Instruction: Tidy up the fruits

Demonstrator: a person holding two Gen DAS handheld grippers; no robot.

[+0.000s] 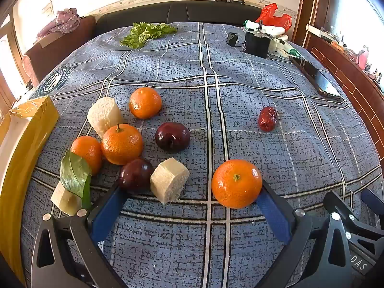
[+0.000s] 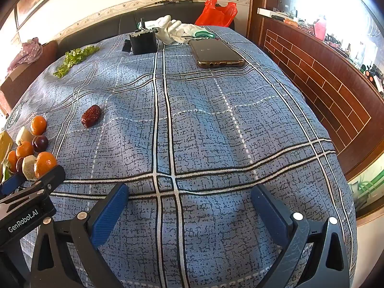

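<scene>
In the left wrist view my left gripper (image 1: 192, 189) is open and low over the blue checked cloth. An orange (image 1: 236, 183) rests against its right finger (image 1: 271, 206). A pale sugarcane chunk (image 1: 169, 180) and a dark plum (image 1: 135, 174) lie between the fingers. Further off lie three more oranges (image 1: 122, 144), another plum (image 1: 172, 136), two other cane pieces (image 1: 104, 116) and a red date (image 1: 267, 118). My right gripper (image 2: 189, 201) is open and empty over bare cloth. The date (image 2: 90, 119) also shows in the right wrist view, far left.
A yellow box (image 1: 21, 144) stands at the left edge. A green leaf (image 1: 75, 175) lies on a cane piece. A phone (image 2: 216, 52), a black box (image 2: 143, 41), white gloves (image 2: 172, 30), a red bag (image 2: 216, 10) and lettuce (image 1: 146, 33) lie at the far end.
</scene>
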